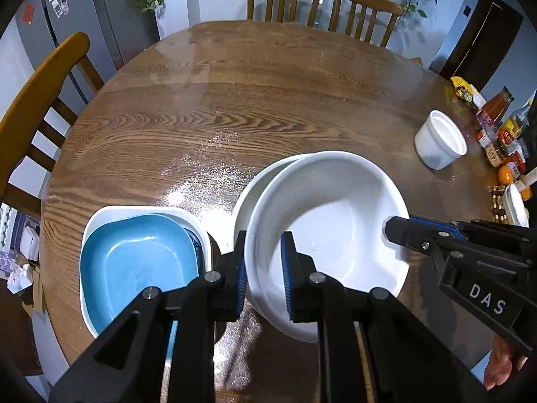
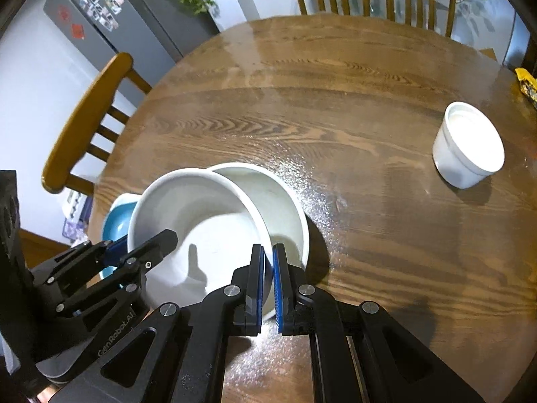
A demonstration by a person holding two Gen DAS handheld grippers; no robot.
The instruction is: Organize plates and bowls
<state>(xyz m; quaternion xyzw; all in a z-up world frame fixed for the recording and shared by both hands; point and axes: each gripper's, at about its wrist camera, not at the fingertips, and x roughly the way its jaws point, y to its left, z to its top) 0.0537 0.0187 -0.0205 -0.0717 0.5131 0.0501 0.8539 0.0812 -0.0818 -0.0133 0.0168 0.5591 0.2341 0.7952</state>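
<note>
White bowl [image 1: 335, 221], tilted over a second bowl [image 2: 268, 194], is pinched at opposite rims by left gripper [image 1: 265, 275] and right gripper [image 2: 268, 288]; left view alone shows the blue dish [image 1: 134, 262] (beside it) fully.

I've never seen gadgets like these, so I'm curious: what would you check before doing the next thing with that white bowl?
1. Left gripper: jaws clamped on the upper white bowl rim: ok.
2. Right gripper: jaws shut on the opposite rim: ok.
3. Upper white bowl seated level in the lower white bowl: cannot tell.
4. Blue dish apart from both bowls: ok.
5. Small white cup well out of the way: ok.
</note>
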